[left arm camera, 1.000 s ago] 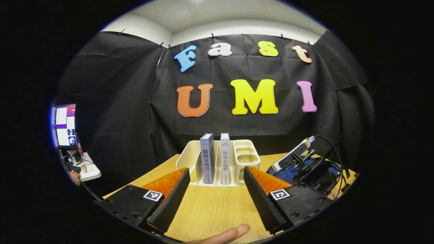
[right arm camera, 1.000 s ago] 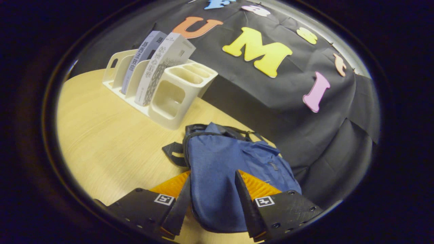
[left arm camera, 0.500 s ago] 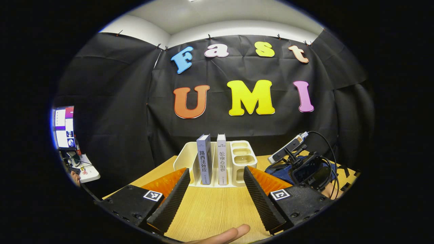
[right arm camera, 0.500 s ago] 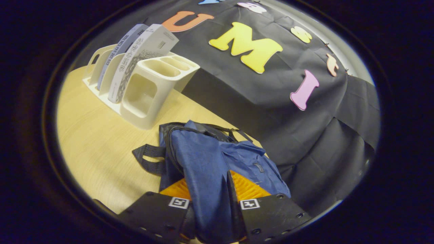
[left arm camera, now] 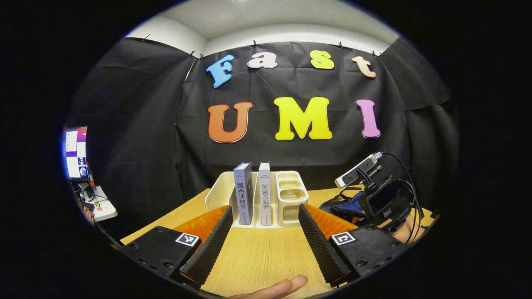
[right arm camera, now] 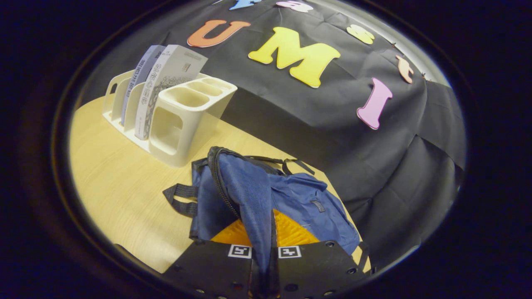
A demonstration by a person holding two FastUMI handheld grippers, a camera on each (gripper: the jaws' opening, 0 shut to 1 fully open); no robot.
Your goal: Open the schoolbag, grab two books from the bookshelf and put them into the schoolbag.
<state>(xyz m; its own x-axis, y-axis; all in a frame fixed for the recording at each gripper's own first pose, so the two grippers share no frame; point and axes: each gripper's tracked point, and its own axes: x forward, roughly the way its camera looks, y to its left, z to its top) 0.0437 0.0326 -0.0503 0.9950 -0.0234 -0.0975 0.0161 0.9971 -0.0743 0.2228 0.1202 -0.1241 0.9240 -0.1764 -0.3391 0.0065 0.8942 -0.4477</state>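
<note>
Pinching schoolbag (right arm camera: 249,195) flap, right claw (right arm camera: 266,270) clamped; left claw (left arm camera: 264,245) apart, facing books (left arm camera: 252,193).

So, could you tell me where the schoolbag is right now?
In the right gripper view the schoolbag lies on the table just right of the bookshelf, a fold of its fabric pinched by the right gripper.

A blue schoolbag (right arm camera: 257,195) with black straps lies crumpled at lower centre of the right gripper view, its zipper edge raised. At upper left, two grey books (right arm camera: 160,83) stand tilted in a cream bookshelf (right arm camera: 183,120)
</note>
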